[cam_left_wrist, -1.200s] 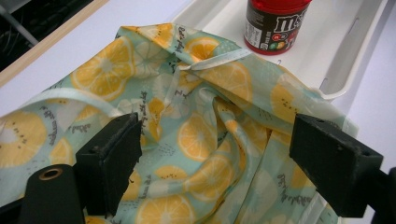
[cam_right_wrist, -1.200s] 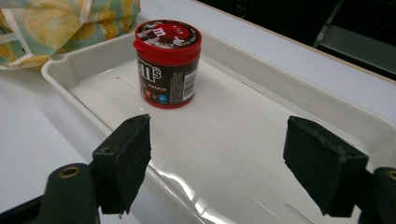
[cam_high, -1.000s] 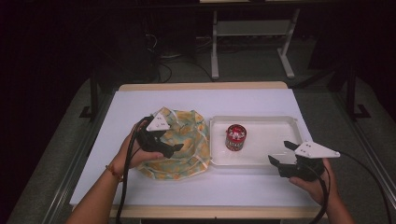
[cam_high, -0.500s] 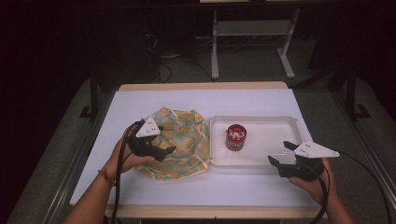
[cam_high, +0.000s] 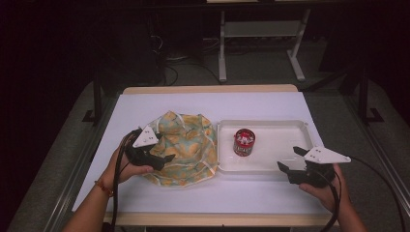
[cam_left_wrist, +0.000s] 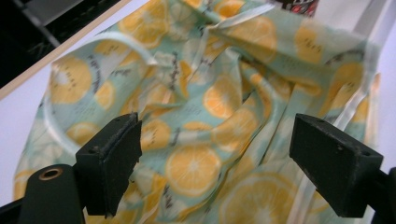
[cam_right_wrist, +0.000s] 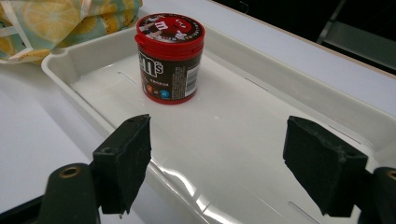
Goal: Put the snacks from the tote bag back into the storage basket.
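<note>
Seen from above, your left gripper point(cam_high: 162, 157) hangs over the left edge of the lemon-print cloth point(cam_high: 186, 145), which lies crumpled at centre frame on the white table point(cam_high: 270, 104), touching the left rim of the white tray point(cam_high: 270, 124). Your right gripper point(cam_high: 289, 162) sits at lower right, just off the tray's near right corner, pointing left across it. From the high view the cloth reads as a rough heap, slightly longer from the upper part of the frame down toward you than across, with no clear heading. Your left gripper view brings out what that height hides: folds running diagonally from upper left to lower right, a pale hem curling along the left side, and orange slices printed across the cloth point(cam_left_wrist: 210, 93). Both black jaws stand wide apart there, low in the frame, with fabric beneath the gap and nothing pinched between them. Your right gripper view adds the red-lidded candy tub point(cam_right_wrist: 170, 58), upright at upper centre, standing in the tray point(cam_right_wrist: 261, 154) near its far end, its label legible where the high view gives a small red spot point(cam_high: 244, 141). Those jaws too are spread wide and hold nothing; a corner of the cloth point(cam_right_wrist: 60, 21) shows at upper left, beyond the tray's rim.
</note>
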Tool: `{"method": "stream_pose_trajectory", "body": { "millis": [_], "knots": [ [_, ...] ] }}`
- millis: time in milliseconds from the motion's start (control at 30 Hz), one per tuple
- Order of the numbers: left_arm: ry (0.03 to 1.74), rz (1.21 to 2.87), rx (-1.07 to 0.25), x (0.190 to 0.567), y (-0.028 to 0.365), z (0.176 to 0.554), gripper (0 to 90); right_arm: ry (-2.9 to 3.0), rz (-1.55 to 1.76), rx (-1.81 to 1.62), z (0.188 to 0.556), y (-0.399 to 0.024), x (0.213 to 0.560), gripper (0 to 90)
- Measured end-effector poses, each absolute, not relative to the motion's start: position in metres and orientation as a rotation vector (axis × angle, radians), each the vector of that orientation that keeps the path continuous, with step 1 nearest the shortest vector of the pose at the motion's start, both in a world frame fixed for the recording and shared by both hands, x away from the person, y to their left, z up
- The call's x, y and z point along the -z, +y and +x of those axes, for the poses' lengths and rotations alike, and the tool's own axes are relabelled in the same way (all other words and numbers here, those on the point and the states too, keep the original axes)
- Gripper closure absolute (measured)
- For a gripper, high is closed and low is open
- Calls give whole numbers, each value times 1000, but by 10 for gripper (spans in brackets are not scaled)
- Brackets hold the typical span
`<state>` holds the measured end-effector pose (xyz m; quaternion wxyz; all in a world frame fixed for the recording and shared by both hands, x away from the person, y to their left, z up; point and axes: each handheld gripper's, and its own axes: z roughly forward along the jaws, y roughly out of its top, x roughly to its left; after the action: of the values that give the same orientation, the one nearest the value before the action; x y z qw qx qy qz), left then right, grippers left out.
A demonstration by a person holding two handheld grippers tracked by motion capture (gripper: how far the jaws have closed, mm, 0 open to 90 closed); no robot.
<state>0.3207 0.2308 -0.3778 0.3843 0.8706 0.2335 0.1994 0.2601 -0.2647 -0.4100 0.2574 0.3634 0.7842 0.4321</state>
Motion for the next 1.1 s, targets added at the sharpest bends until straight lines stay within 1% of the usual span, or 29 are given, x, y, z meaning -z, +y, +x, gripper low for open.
{"method": "stream_pose_trajectory", "body": {
  "millis": [267,333,733,800,867,933,1100],
  "knots": [
    [623,2201,-530,385,244,316,162,2130,979,-1169,261,-264,410,228],
    [636,2201,-515,387,247,315,162,2129,981,-1171,261,-264,410,228],
    [670,2174,-556,391,264,310,162,2135,974,-1167,261,-263,410,228],
    [685,2160,-540,394,268,310,162,2136,973,-1166,261,-263,410,228],
    [694,2152,-554,396,271,309,162,2135,973,-1167,261,-262,410,228],
    [705,2147,-528,397,275,308,162,2136,972,-1168,261,-262,410,228],
    [720,2132,-548,396,285,305,162,2137,969,-1164,261,-262,410,228]
  ]
}}
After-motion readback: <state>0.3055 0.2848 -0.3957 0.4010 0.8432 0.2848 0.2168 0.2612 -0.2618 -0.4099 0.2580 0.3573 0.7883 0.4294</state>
